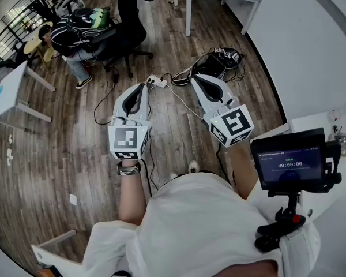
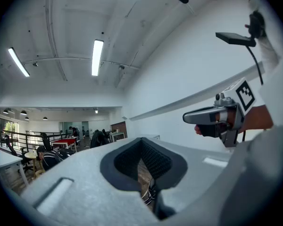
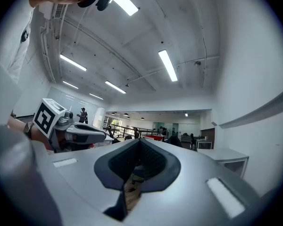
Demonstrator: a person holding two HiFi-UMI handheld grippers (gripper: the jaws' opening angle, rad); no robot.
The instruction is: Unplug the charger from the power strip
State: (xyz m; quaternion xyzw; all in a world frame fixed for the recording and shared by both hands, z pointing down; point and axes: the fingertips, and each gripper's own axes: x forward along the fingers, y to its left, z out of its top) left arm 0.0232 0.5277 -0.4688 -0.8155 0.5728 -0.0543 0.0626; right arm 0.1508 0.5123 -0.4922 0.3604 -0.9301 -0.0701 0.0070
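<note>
Lying on the wood floor (image 1: 57, 154), the white power strip (image 1: 156, 82) has cables trailing from both ends; at this size the charger on it cannot be singled out. The left gripper (image 1: 142, 86) is held level in the air, with its tips showing just short of the strip in the head view. Its jaws are pressed together and nothing is between them. The right gripper (image 1: 194, 78) is held level to the right of the strip, also pressed together and empty. Neither gripper touches the strip. A black bag (image 1: 210, 67) with loose wires lies right of the strip. A black office chair (image 1: 130, 33) stands beyond the strip, and a seated person (image 1: 69, 39) is further off to its left.
</note>
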